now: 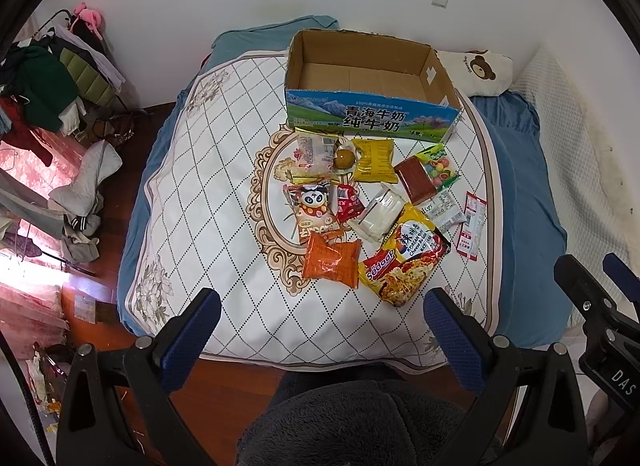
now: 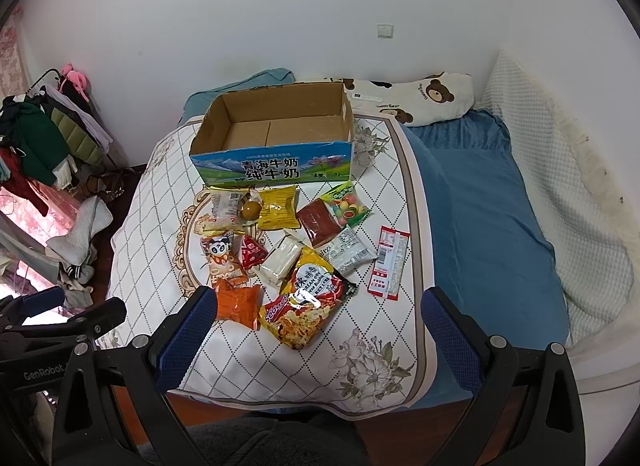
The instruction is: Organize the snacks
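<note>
Several snack packets lie on a quilted mat [image 1: 208,193] [image 2: 152,234] on a bed. Among them are a noodle packet [image 1: 404,256] [image 2: 306,304], an orange bag [image 1: 331,260] [image 2: 238,306], a yellow bag [image 1: 374,159] [image 2: 278,207], a panda packet [image 1: 314,211] [image 2: 222,256] and a red-and-white strip [image 1: 472,225] [image 2: 390,262]. Behind them stands an empty cardboard milk box [image 1: 370,115] [image 2: 276,167]. My left gripper [image 1: 322,300] hangs open above the mat's near edge. My right gripper [image 2: 318,298] is open too, above the noodle packet, holding nothing.
A bear-print pillow [image 1: 480,69] [image 2: 424,99] lies behind the box. Blue bedding [image 2: 480,217] spreads to the right, a white textured cover [image 2: 560,169] beyond it. A clothes rack [image 1: 52,81] [image 2: 40,137] and piled garments fill the left floor. Dark fabric, a person's lap [image 1: 352,422], is below.
</note>
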`<state>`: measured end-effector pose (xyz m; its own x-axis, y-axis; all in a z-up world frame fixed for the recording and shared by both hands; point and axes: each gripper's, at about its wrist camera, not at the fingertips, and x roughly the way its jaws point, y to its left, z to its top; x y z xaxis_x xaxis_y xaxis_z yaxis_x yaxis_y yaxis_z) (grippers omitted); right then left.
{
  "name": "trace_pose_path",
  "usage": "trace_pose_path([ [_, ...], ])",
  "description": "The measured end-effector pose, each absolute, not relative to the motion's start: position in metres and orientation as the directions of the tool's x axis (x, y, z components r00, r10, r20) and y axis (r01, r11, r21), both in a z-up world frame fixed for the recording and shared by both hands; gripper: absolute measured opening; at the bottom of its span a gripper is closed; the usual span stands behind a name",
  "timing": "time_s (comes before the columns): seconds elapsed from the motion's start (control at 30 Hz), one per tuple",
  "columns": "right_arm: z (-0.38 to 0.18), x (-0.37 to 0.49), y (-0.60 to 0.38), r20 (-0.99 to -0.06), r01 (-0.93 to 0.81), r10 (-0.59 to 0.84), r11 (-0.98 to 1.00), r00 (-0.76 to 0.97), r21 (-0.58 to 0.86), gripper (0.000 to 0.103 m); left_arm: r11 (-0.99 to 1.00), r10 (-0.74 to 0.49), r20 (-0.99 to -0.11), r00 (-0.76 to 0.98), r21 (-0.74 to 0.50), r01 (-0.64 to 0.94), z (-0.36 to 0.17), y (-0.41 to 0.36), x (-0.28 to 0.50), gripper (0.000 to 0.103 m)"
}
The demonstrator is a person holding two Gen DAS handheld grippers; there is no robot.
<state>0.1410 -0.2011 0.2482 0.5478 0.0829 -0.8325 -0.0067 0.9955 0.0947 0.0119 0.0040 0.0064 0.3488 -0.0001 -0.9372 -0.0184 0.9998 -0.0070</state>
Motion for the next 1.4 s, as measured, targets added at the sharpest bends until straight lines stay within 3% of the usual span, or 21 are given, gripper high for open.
trace_pose_path([
  [0.3, 0.239, 0.147, -0.205, -0.838, 0.022, 0.089, 0.993, 0.538, 0.120, 0.103, 0.999, 0.005, -0.936, 0.352, -0.006, -0.032, 0.000, 0.011, 0.018, 0.103],
  [0.43, 0.207, 0.168, -0.213, -0.857, 0.080, 0.108, 0.982, 0.504, 0.170, 0.103, 0.992, -0.004, -0.955, 0.297, -0.041, -0.119, -0.036, 0.034, 0.042, 0.103],
  [0.63, 0.102, 0.212, -0.217, -0.918, 0.186, 0.177, 0.949, 0.355, 0.255, 0.103, 0.922, -0.181, -0.982, 0.047, -0.186, -0.339, -0.151, 0.079, 0.084, 0.102],
  [0.8, 0.017, 0.236, -0.218, -0.941, 0.293, 0.242, 0.906, 0.236, 0.306, 0.103, 0.802, -0.399, -0.915, -0.061, -0.316, -0.507, -0.235, 0.082, 0.103, 0.098],
  [1.03, -0.037, 0.252, -0.208, -0.955, 0.351, 0.220, 0.894, 0.201, 0.279, 0.103, 0.659, -0.554, -0.824, -0.119, -0.347, -0.667, -0.320, 0.063, 0.129, 0.091],
  [1.13, -0.053, 0.260, -0.203, -0.957, 0.371, 0.215, 0.887, 0.194, 0.274, 0.103, 0.612, -0.544, -0.833, -0.101, -0.312, -0.727, -0.337, 0.064, 0.127, 0.075],
  [1.2, -0.063, 0.267, -0.197, -0.956, 0.374, 0.228, 0.883, 0.186, 0.284, 0.103, 0.648, -0.516, -0.850, -0.106, -0.307, -0.697, -0.335, 0.061, 0.127, 0.070],
  [1.3, -0.076, 0.277, -0.185, -0.957, 0.369, 0.234, 0.886, 0.170, 0.282, 0.103, 0.805, -0.398, -0.907, -0.140, -0.272, -0.527, -0.314, 0.047, 0.132, 0.065],
  [1.4, -0.095, 0.290, -0.172, -0.970, 0.373, 0.214, 0.895, 0.117, 0.243, 0.103, 0.954, -0.189, -0.970, -0.154, -0.144, -0.264, -0.293, 0.028, 0.135, 0.065],
])
